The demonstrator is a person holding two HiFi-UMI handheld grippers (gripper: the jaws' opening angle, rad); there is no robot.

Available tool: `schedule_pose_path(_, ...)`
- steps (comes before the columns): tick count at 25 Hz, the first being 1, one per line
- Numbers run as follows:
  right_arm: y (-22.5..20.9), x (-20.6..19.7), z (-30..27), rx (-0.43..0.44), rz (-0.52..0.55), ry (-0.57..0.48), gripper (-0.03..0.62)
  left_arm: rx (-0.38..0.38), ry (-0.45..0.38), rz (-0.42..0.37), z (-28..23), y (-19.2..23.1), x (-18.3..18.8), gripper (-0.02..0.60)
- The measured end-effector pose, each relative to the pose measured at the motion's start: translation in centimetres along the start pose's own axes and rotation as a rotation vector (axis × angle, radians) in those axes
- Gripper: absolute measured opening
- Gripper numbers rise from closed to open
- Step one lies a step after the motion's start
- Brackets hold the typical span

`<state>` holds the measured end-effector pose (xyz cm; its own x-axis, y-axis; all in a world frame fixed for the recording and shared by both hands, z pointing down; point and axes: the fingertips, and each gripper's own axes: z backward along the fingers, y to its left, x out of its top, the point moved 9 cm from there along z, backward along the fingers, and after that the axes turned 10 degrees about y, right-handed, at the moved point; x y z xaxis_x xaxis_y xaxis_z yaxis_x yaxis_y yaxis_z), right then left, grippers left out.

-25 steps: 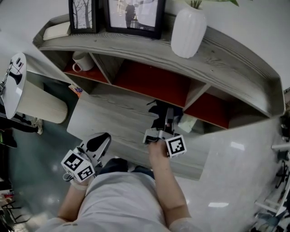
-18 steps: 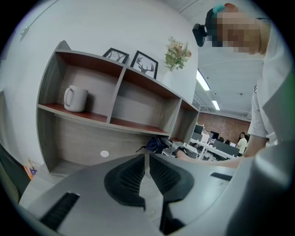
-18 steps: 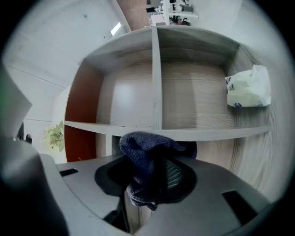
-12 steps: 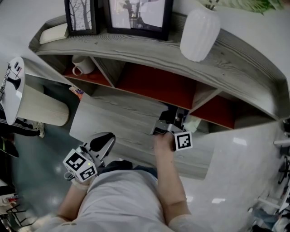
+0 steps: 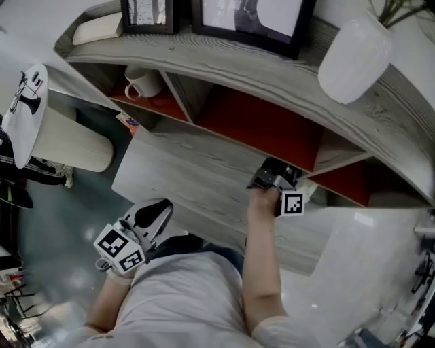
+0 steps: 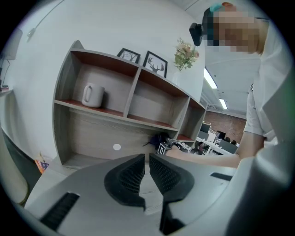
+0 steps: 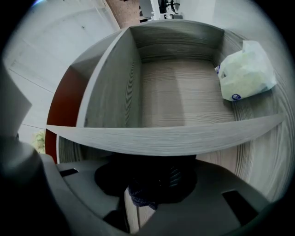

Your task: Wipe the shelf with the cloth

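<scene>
A grey wooden shelf unit (image 5: 224, 68) with red back panels fills the head view. My right gripper (image 5: 273, 178) is stretched toward its lower level, below the divider between the middle and right compartments, shut on a bunched dark cloth (image 5: 270, 170). The right gripper view has that dark cloth (image 7: 150, 186) wadded between the jaws, just under a shelf board's front edge (image 7: 161, 138). My left gripper (image 5: 151, 216) hangs back by the person's body at the lower left, away from the shelf. Its black pads (image 6: 133, 173) stand nearly together with nothing between them.
A white mug (image 5: 143, 81) stands in the left compartment. Picture frames (image 5: 245, 17) and a white vase (image 5: 353, 58) stand on top. A white plastic packet (image 7: 246, 71) lies in the compartment ahead of the right gripper. A cream cylinder (image 5: 71, 146) sits at the left.
My right gripper with the cloth has moved away from the body, closer in to the shelf and to the right in the picture. The left gripper has shifted only a little.
</scene>
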<state>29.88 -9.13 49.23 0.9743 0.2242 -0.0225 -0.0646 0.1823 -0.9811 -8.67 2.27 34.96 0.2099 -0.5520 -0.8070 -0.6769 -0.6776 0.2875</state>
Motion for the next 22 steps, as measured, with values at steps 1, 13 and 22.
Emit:
schedule_pose_path(1,-0.5,0.0,-0.1,-0.01,-0.007,-0.007,0.129,0.009,0.003,0.008,0.2,0.2,-0.3,0.041)
schedule_pose_path(13,-7.8,-0.3,-0.6,-0.138,-0.001,-0.073,0.129,0.074,0.035,0.068,2.6,3.1,-3.5,0.041)
schedule_pose_path(22,-11.4,-0.9,1.3,-0.22,-0.031,-0.077,0.132,0.042,0.079,0.054,3.0,4.7,-4.7,0.041)
